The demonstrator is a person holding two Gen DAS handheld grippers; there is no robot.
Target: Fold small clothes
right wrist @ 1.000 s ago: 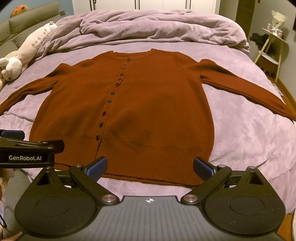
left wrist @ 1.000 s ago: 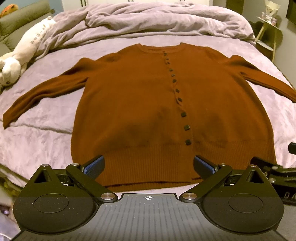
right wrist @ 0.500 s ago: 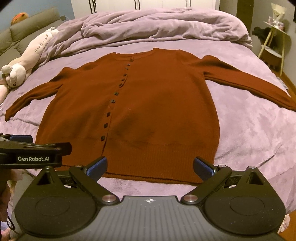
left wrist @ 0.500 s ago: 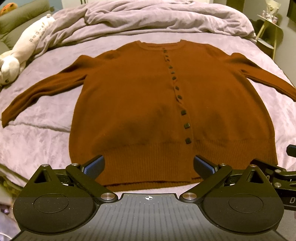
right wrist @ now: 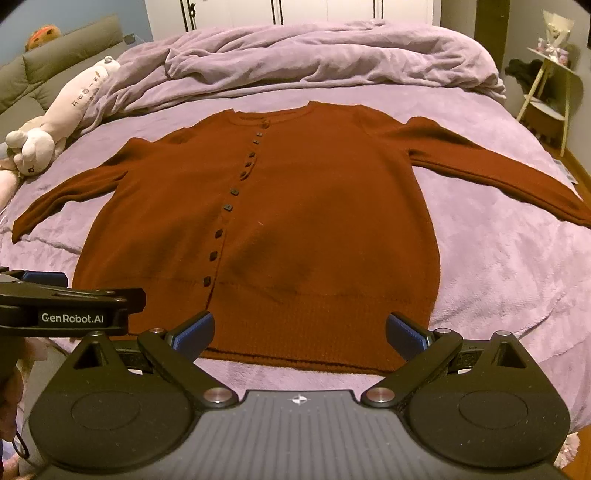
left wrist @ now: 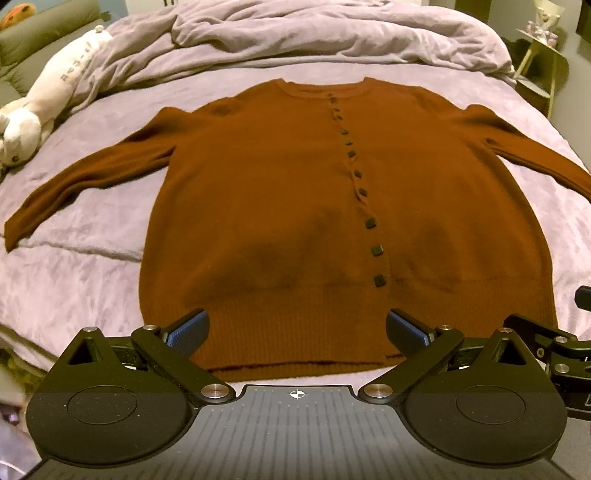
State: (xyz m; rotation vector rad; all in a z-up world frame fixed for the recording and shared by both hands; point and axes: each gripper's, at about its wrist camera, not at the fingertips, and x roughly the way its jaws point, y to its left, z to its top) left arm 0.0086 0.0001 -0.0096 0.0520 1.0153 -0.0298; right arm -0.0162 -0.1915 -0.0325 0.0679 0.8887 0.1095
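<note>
Lies flat on the purple bed (left wrist: 74, 288), front side up: a rust-brown cardigan (left wrist: 280, 192) with both sleeves spread out to the sides and a row of small dark buttons (left wrist: 371, 223) running from neck to hem. Sits in the middle of the bed, hem nearest, neck far away. Hangs just short of the hem, spread wide and holding nothing: the left claw (left wrist: 295, 330), with blue pads (left wrist: 186, 334) on its fingers. Same for the right claw (right wrist: 301, 332), wide apart and empty, low over the near edge of the bed. Pokes in from the left side of the right wrist view: the black body of the other tool with "GenRobot.AI" written on it. Nothing lying on top of the cardigan, nothing between claws and hem. Bunched up at the far end of the bed: a crumpled purple blanket (right wrist: 314, 59). Lies at the far left beside the blanket: a long pale plush toy (right wrist: 55, 122), clear of the left sleeve. Behind it, a grey-green couch (right wrist: 55, 59) with an orange plush toy (right wrist: 42, 35) on top. Off to the far right, a small pale side table (right wrist: 550, 107) with little things on it, too small to tell. White cupboard doors (right wrist: 295, 13) at the back of the room, and a strip of wood floor on the right.
</note>
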